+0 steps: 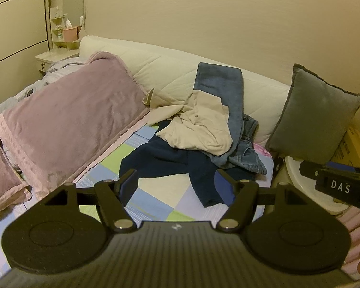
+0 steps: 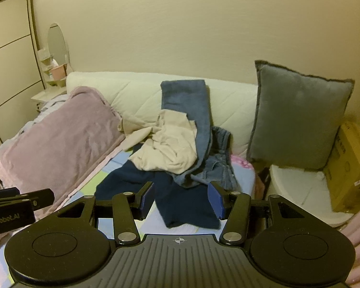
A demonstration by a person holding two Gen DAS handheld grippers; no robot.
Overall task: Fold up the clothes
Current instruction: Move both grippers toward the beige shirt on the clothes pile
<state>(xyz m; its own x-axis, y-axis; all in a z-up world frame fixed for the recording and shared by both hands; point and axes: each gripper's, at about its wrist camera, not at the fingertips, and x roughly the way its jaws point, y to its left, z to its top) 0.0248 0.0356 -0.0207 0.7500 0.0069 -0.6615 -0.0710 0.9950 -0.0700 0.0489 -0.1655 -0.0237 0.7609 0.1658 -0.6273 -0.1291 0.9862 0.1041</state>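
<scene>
A heap of clothes lies on the bed against the white headboard. A cream shirt (image 1: 194,124) (image 2: 168,148) is on top, blue jeans (image 1: 218,84) (image 2: 187,98) drape up the headboard, and a dark navy garment (image 1: 170,160) (image 2: 184,199) spreads in front on the patchwork sheet (image 1: 156,199). My left gripper (image 1: 176,183) hovers open in front of the navy garment, nothing between its blue pads. My right gripper (image 2: 181,198) is also open and empty, above the navy garment's near edge. In the left wrist view the right gripper's side shows at the right edge.
A pink blanket (image 1: 67,124) (image 2: 55,144) covers the bed's left side. A grey cushion (image 1: 316,115) (image 2: 297,115) leans at the right, beside a white tub (image 2: 300,187) and a cardboard box (image 2: 350,165). A nightstand with a mirror (image 1: 73,7) stands at the back left.
</scene>
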